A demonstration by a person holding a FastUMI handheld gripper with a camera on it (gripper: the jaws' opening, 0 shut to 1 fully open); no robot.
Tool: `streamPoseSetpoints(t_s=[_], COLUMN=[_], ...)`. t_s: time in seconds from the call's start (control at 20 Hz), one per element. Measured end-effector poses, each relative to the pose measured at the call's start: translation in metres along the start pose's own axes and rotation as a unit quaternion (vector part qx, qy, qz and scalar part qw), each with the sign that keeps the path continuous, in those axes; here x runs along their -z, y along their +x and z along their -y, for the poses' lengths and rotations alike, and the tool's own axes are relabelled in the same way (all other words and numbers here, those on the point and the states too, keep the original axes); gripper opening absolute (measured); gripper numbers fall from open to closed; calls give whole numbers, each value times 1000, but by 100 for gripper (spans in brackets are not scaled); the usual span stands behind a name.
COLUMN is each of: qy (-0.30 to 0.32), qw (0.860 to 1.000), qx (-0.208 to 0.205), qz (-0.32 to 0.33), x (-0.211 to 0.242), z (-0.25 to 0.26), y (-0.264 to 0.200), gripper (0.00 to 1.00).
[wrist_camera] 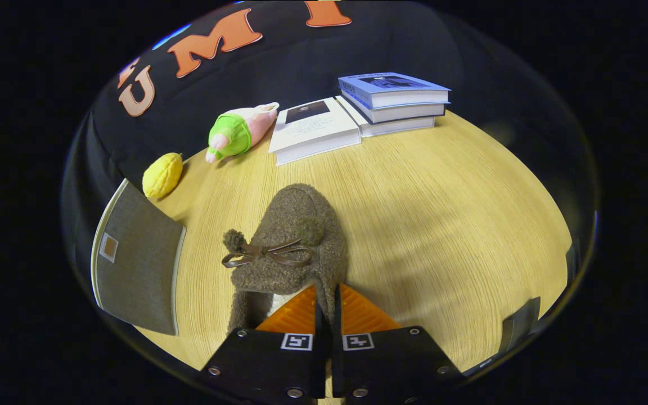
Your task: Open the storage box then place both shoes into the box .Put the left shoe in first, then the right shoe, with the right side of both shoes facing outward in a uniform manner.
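Note:
A brown fuzzy shoe (293, 242) with a thin brown bow and pom-poms lies on the wooden table (442, 225), toe pointing away from me. My gripper (327, 301) is shut on the shoe's right side wall near the heel opening, one finger inside the shoe and one outside. A grey fabric storage box (135, 264) with a small tan label stands to the left of the shoe; I see one flat panel of it and cannot tell how it is opened.
Beyond the shoe lie a stack of books (394, 101) and a white book (313, 129) beside it. A green-and-pink plush toy (239, 132) and a yellow lemon-like toy (162, 175) sit at the far left near the black cloth wall.

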State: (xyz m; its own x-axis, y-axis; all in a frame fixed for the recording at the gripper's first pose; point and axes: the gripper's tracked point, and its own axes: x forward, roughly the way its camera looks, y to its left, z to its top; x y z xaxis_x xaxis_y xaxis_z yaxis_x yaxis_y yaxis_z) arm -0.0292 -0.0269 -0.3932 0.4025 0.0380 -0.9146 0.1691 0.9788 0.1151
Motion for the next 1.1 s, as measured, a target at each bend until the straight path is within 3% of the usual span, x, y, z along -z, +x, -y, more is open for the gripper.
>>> streamPoseSetpoints(t_s=[0.15, 0.3, 0.5, 1.1], qy=[-6, 12, 1, -2], qw=[1000, 1000, 1000, 991], qx=[11, -25, -28, -130], qz=[0, -5, 5, 27], x=[0, 0, -5, -41], z=[-5, -29, -52, -194], y=[-4, -15, -28, -102], gripper=[5, 5, 5, 5])
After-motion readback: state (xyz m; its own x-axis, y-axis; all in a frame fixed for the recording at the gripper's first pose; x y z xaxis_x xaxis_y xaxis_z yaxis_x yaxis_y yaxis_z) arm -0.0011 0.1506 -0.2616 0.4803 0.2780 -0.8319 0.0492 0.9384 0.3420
